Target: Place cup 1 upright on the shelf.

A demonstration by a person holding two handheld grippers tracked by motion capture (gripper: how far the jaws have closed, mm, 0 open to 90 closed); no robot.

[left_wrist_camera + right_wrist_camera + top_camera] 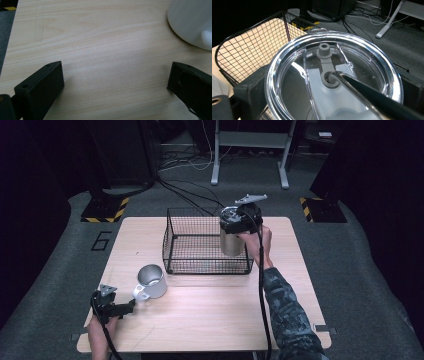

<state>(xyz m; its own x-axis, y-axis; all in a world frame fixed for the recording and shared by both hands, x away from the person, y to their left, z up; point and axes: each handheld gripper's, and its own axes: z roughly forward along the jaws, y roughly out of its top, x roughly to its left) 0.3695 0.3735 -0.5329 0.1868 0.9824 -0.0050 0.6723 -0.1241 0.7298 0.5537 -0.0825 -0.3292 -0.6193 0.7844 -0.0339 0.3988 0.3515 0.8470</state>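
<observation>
Lab / test cell, not a home.
Light wood bench (200, 310) on grey carpet, hazard-striped stand bases (102, 211), loose cables (190, 162) across floor, dark surroundings.

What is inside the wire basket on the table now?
The steel tumbler, held by the right gripper, hangs in the right end of the wire basket. Otherwise the bare table shows through its mesh. Whether the tumbler touches the bottom is hidden.

Tumbler (231, 240): silver, clear lid (334, 75). Mug (151, 282): silver-white. Basket (172, 247): black wire grid. Bench (210, 310): pale wood grain. Floor (360, 270): grey carpet, yellow-black hazard stripes (106, 214).
</observation>
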